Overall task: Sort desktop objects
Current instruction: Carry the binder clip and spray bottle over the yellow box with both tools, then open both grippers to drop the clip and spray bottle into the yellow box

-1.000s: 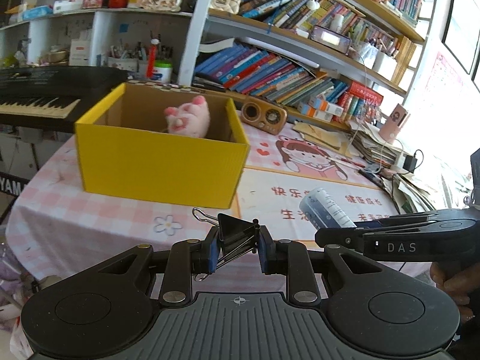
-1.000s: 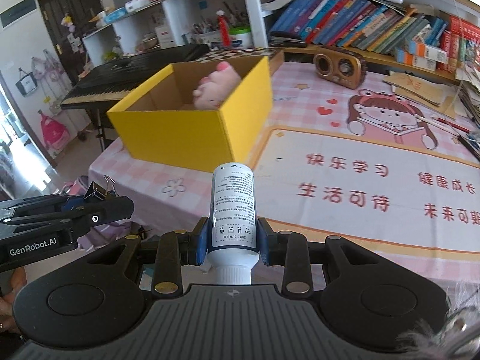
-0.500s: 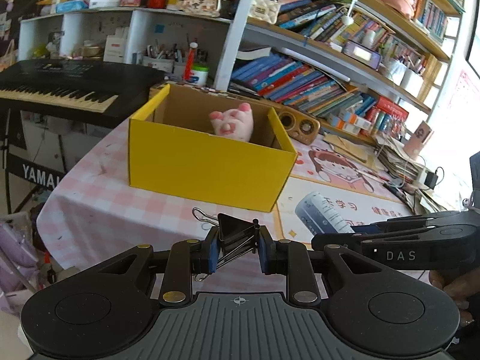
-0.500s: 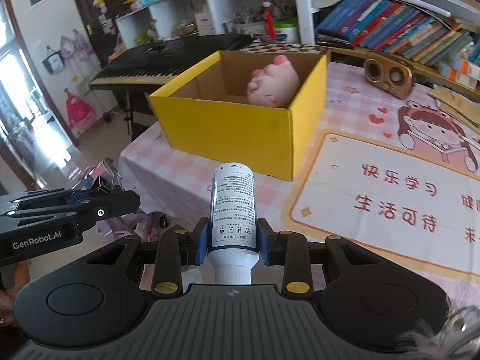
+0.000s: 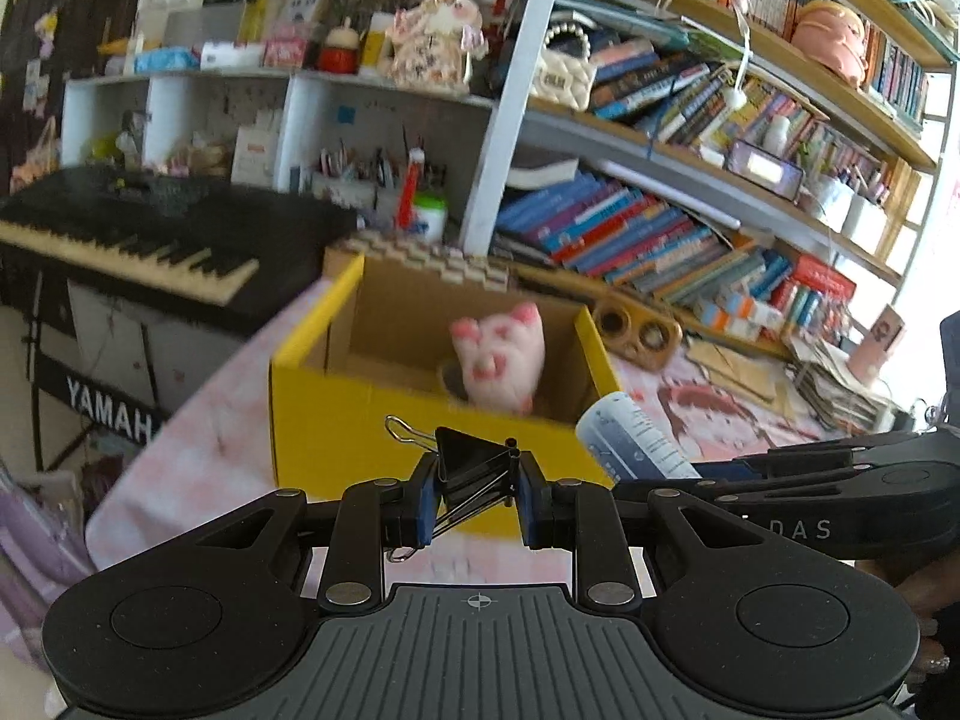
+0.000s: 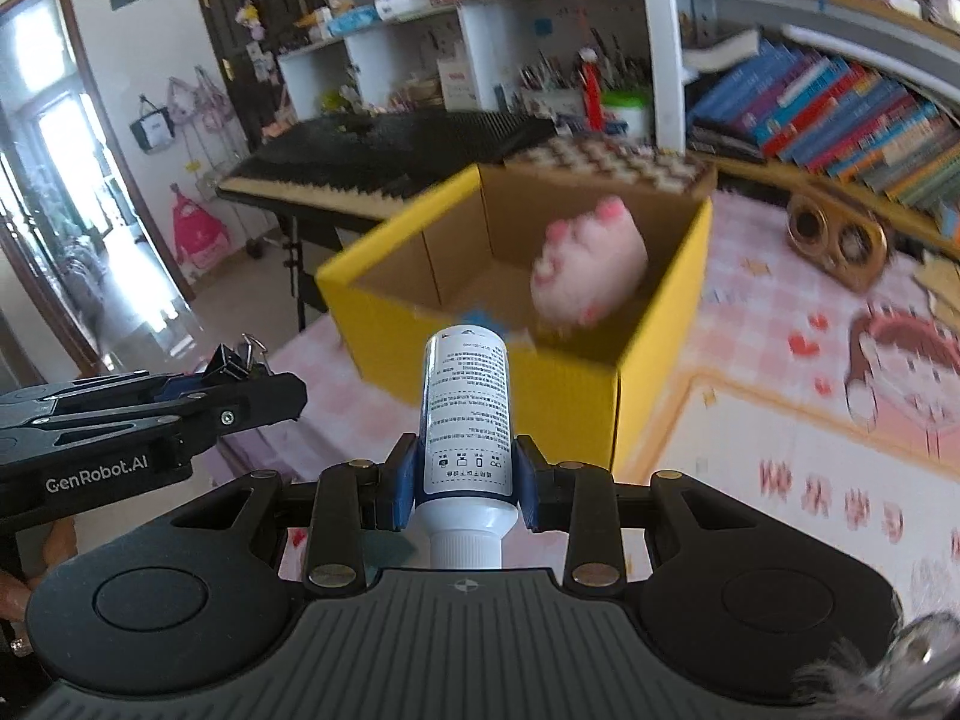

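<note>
My left gripper [image 5: 474, 495] is shut on a black binder clip [image 5: 474, 474], wire handles sticking out to the left. My right gripper [image 6: 465, 483] is shut on a white tube bottle [image 6: 465, 414] with printed text, cap toward the camera. The same bottle [image 5: 630, 441] and the right gripper's side show at the right of the left wrist view. Ahead of both stands an open yellow cardboard box [image 5: 336, 420] [image 6: 384, 312] on the pink checked tablecloth. A pink plush paw [image 5: 501, 360] [image 6: 591, 267] lies inside it. Both grippers hover in front of the box's near wall.
A black keyboard [image 5: 120, 234] [image 6: 384, 156] stands left of the table. Shelves crowded with books [image 5: 630, 228] and small items rise behind the box. A wooden speaker [image 5: 636, 330] [image 6: 834, 237] sits right of the box. A cartoon desk mat [image 6: 840, 450] covers the table's right side.
Both grippers have swung left and risen, so the yellow box has shifted rightward and nearer in both views. Their grips on clip and bottle are unchanged.
</note>
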Demonstrator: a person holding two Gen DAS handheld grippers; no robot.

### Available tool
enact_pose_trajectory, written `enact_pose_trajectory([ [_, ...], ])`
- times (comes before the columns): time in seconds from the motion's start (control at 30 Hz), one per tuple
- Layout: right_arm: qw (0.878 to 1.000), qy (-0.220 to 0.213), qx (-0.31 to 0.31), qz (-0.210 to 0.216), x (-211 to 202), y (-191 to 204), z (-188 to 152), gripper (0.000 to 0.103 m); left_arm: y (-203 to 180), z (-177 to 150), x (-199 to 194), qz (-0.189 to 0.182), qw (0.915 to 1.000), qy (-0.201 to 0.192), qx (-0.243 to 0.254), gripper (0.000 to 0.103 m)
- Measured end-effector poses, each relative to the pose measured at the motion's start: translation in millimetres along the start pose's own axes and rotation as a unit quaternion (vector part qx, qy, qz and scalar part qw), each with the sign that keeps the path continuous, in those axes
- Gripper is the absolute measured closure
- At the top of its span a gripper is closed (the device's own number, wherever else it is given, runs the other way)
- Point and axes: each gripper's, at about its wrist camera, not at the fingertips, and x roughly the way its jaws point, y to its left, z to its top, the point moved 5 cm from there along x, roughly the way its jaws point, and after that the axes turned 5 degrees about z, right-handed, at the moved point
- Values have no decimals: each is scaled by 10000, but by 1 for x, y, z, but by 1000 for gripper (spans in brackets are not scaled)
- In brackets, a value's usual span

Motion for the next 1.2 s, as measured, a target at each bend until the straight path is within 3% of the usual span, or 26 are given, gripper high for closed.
enact_pose_trajectory([
  [0.17, 9997, -126, -172, 115, 19, -16, 35, 72, -5, 28, 26, 130, 9997, -222, 55, 79],
  [0.43, 9979, -110, -611, 194, 60, -38, 72, 72, -1, 60, 85, 487, 9983, -255, -167, 79],
  [0.7, 9906, 480, -1235, 325, 108, -46, 69, 72, 5, 63, 153, 744, 9961, 423, 194, 79],
  [0.9, 9838, 907, -1464, 492, 134, -50, 58, 72, 7, 55, 182, 845, 9924, 794, 400, 79],
  [1.2, 9817, 1317, -966, 974, 147, -59, 57, 72, 10, 42, 205, 807, 9875, 1284, 437, 79],
])
